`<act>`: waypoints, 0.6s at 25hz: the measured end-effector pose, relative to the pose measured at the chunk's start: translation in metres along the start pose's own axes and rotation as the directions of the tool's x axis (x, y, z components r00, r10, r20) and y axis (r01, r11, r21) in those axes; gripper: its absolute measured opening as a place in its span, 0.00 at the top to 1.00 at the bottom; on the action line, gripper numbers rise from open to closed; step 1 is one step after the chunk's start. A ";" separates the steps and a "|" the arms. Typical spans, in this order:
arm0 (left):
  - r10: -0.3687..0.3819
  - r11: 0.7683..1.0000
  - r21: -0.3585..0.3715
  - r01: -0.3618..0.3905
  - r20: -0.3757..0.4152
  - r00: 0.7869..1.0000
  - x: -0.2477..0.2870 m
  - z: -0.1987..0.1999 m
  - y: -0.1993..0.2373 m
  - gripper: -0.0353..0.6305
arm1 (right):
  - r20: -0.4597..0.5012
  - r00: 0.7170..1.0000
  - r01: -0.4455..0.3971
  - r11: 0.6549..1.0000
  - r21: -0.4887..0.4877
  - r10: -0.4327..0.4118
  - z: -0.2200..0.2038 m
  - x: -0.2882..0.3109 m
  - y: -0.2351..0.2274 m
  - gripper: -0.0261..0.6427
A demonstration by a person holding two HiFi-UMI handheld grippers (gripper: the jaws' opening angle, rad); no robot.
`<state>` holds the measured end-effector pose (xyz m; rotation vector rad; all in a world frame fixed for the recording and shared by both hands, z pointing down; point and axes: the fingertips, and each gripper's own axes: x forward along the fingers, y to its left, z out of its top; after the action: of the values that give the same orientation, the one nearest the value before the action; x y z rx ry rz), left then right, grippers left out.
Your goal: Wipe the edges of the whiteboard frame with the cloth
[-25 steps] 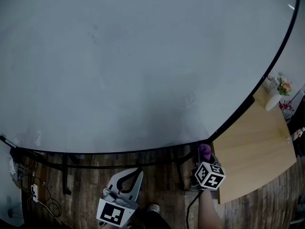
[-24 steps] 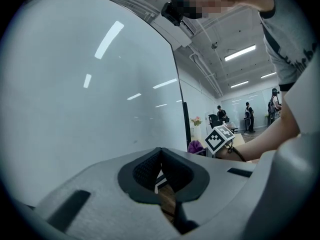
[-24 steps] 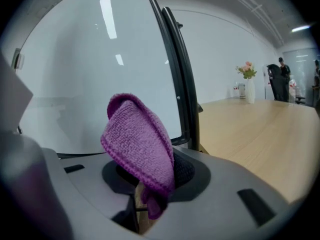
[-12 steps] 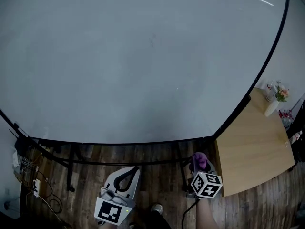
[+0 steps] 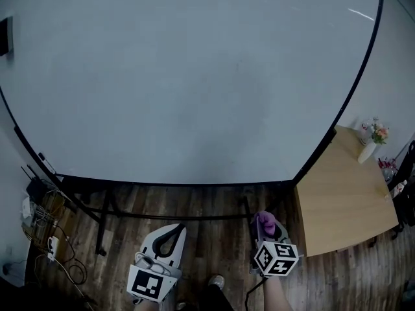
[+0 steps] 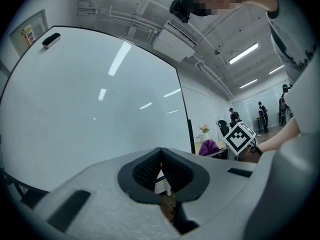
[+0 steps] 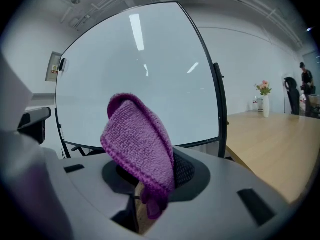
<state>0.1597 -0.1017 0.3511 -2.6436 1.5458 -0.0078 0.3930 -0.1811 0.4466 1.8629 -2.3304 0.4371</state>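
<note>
A large whiteboard (image 5: 194,76) with a thin black frame (image 5: 194,183) fills most of the head view. Its right frame edge (image 7: 218,104) stands upright in the right gripper view. My right gripper (image 5: 266,222) is low at the right, below the board's bottom right corner, shut on a folded purple cloth (image 7: 137,144) that sticks up from its jaws. The cloth (image 5: 264,220) is apart from the frame. My left gripper (image 5: 170,235) hangs low at the left, shut with nothing between its jaws (image 6: 160,166).
A light wooden table (image 5: 343,193) stands right of the board, with a vase of flowers (image 5: 369,144) at its far end. The board's dark stand legs (image 5: 104,219) cross the wooden floor. Cables (image 5: 48,238) lie at the lower left. An eraser (image 6: 51,39) sits on the board's top left.
The view has pulled back and tilted up, so more of the board shows. Both grippers sit lower in the picture, and the cloth is now farther below the frame's bottom right corner.
</note>
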 end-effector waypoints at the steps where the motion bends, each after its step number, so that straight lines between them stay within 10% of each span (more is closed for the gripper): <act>1: 0.005 1.000 0.006 -0.005 0.007 1.000 -0.006 0.002 0.000 0.92 | 0.006 1.000 -0.010 1.000 0.000 0.010 0.002 -0.006 0.007 0.79; 15: 0.038 0.999 0.030 -0.039 0.040 0.998 -0.082 0.021 -0.001 0.92 | 0.085 0.987 -0.129 0.990 -0.059 0.134 0.014 -0.088 0.094 0.78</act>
<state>0.1212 -0.0286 0.3333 -2.5741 1.5707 0.0224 0.3231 -0.0846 0.3950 1.7458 -2.5071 0.3084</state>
